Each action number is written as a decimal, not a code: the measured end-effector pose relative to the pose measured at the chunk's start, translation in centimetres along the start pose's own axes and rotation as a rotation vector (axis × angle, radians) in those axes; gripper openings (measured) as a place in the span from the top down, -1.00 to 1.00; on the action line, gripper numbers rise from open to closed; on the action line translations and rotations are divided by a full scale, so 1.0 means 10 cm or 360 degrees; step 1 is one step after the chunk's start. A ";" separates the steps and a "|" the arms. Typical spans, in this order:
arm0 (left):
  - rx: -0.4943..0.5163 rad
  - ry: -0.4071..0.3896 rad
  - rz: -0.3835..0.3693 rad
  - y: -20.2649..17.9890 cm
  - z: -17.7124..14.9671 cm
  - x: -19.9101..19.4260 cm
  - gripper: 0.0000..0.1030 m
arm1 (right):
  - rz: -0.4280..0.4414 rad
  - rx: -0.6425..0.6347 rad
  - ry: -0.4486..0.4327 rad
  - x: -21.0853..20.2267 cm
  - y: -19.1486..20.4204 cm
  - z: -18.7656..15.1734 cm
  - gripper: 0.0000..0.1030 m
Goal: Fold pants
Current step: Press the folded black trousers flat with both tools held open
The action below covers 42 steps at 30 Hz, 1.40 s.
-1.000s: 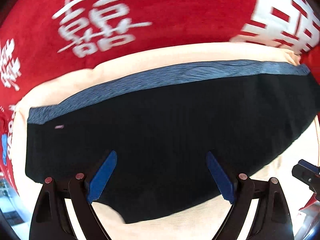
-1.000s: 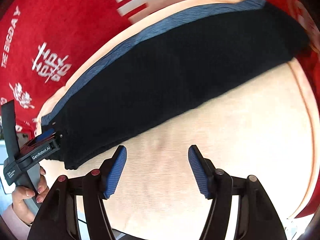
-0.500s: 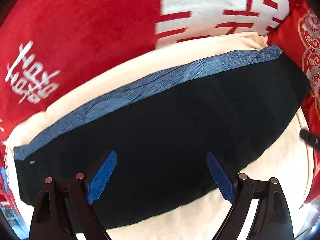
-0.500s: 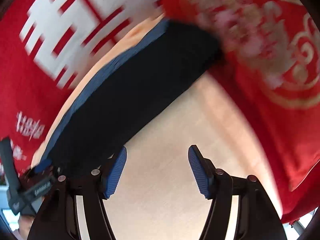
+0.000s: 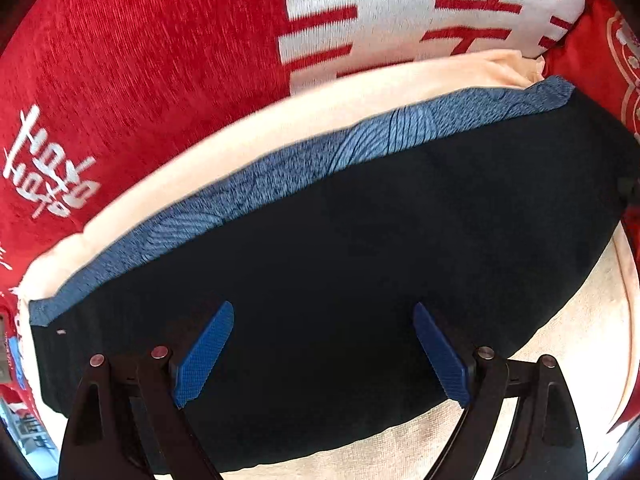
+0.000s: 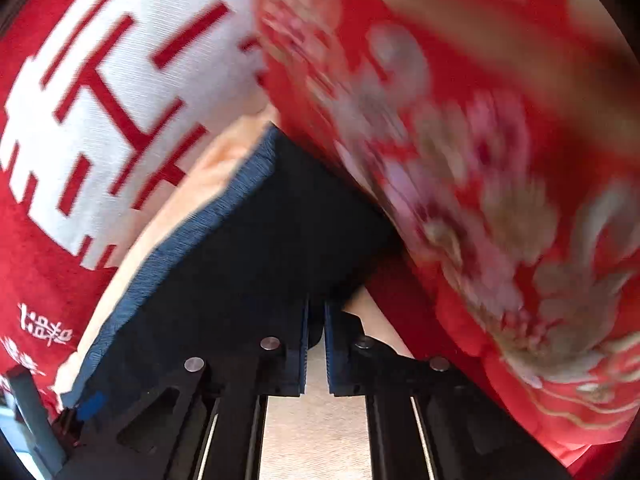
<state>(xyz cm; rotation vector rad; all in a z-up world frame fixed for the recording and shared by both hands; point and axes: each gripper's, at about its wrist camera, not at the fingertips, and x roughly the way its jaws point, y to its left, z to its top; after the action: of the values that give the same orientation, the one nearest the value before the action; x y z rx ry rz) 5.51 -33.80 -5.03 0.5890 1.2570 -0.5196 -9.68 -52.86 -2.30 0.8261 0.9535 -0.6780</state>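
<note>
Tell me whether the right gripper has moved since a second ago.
Yes. The right gripper has slid from the bare cream towel to the dark pants' end by the floral red fabric, its jaws just closing there.

The red cloth carries the only writing here. Ahead of the left tool, up and a little to the right, a big white block stands on this cloth, cut by red strokes like a Chinese double-happiness sign; only its lower part is in view. Far to the left of the same tool there is a small white mark on the red, in brush-like strokes, and I cannot read it. From the right tool, the big white sign lies ahead to the left. Lower on the left, small white characters stand on the red, too small to read.
</note>
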 end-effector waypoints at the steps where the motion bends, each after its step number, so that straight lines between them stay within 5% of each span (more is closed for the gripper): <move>1: 0.0001 -0.0039 0.0001 -0.01 0.02 -0.05 -0.79 | 0.0000 -0.0040 -0.0027 -0.04 0.04 0.02 0.85; 5: 0.0032 0.0009 0.0022 -0.12 0.09 -0.02 -0.79 | -0.0058 -0.0093 0.0017 0.01 0.02 0.12 0.85; 7: 0.0052 0.0030 0.0050 -0.18 0.08 0.05 -0.79 | -0.0112 -0.0070 0.0121 0.20 -0.05 0.11 0.45; 12: 0.0099 0.0013 0.0089 -0.26 0.09 0.03 -0.79 | -0.0092 -0.0114 0.0091 0.03 -0.12 0.01 0.22; 27: 0.0219 0.0006 0.0182 -0.60 0.14 0.00 -0.79 | 0.0101 0.0104 0.0088 -0.10 -0.18 -0.20 0.15; 42: 0.0230 0.0003 0.0199 -0.49 0.09 0.01 -0.85 | 0.0218 0.0230 0.0098 -0.11 -0.32 -0.39 0.03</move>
<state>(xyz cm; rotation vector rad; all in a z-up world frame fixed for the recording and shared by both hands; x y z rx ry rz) 3.01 -38.05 -5.54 0.7845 1.1822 -0.5082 -14.38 -51.10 -3.52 1.0352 0.9015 -0.6107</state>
